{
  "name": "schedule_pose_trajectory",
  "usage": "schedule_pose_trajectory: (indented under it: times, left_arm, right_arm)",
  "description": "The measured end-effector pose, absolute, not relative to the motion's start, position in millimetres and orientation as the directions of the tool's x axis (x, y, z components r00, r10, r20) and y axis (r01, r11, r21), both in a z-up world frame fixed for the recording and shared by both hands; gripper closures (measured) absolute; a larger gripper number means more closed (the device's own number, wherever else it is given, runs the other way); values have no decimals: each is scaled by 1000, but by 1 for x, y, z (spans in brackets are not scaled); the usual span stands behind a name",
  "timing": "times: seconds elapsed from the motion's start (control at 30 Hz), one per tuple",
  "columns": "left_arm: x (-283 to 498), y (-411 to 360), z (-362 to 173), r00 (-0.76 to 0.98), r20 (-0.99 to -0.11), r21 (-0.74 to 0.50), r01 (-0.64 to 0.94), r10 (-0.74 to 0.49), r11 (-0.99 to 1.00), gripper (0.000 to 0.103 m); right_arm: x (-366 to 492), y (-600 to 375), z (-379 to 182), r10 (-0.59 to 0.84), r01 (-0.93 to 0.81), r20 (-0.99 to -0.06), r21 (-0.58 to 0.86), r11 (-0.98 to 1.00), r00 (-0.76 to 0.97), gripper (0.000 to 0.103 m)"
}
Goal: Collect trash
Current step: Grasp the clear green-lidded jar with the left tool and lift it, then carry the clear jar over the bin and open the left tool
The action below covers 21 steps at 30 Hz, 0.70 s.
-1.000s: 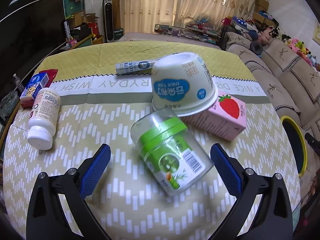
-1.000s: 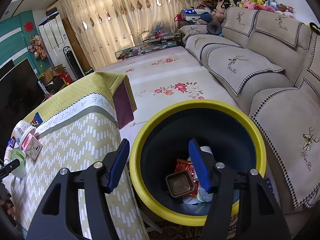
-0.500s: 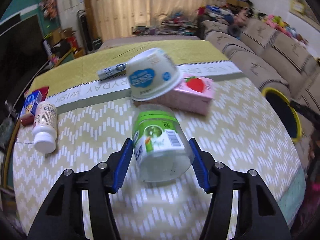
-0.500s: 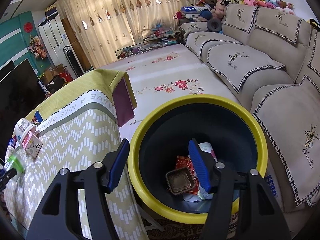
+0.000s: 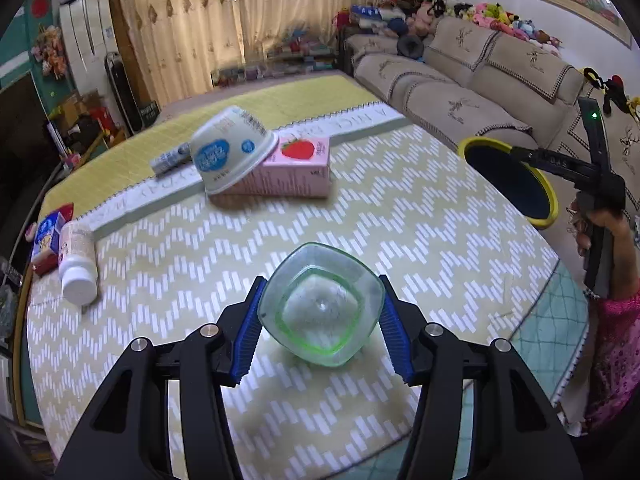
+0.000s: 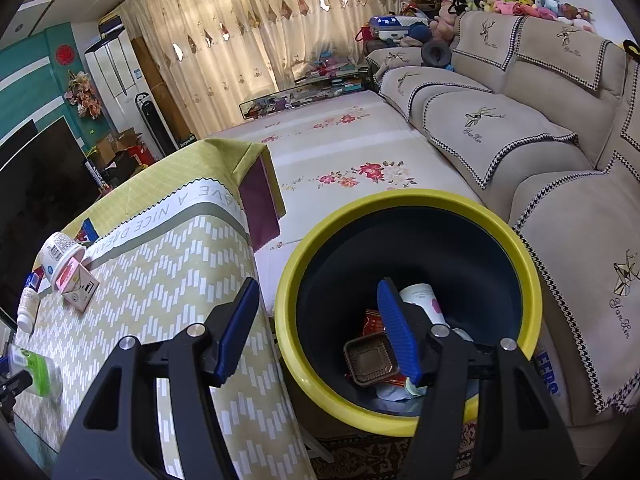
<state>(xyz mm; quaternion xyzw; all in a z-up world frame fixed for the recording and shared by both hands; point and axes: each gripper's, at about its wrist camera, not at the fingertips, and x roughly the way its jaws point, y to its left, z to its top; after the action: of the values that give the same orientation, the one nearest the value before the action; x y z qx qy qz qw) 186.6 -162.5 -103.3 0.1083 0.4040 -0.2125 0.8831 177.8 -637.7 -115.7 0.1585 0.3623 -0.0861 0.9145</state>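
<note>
My left gripper (image 5: 320,326) is shut on a clear plastic jar with a green lid (image 5: 321,303), held above the table with its base toward the camera. The jar also shows at the left edge of the right wrist view (image 6: 38,368). My right gripper (image 6: 320,332) is open and empty, hovering over the rim of the yellow trash bin (image 6: 534,300), which holds a brown tray (image 6: 370,360), a white cup (image 6: 424,300) and wrappers. The bin also shows in the left wrist view (image 5: 550,196).
On the table (image 5: 420,208) lie an overturned white tub (image 5: 230,154), a pink strawberry carton (image 5: 296,168), a white bottle (image 5: 78,258), a small tube (image 5: 170,158) and a blue-red packet (image 5: 48,234). A beige sofa (image 6: 500,128) stands behind the bin.
My left gripper closed on the green-lidded jar and lifted it off the table, turning its base toward the camera. My right gripper stayed open over the bin.
</note>
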Motion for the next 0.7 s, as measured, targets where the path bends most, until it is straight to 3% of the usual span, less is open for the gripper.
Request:
schedule_pose_trajectory:
  times: [0.37, 0.7]
  left_arm:
    - [187, -191, -86, 588, -729, 31, 539, -350, 842, 49]
    - [199, -278, -53, 500, -692, -18, 709, -521, 705, 49]
  right_arm:
    - [164, -652, -108, -47, 286, -668, 254, 924, 742, 45]
    - [135, -671, -91, -102, 323, -635, 241, 915, 766, 44]
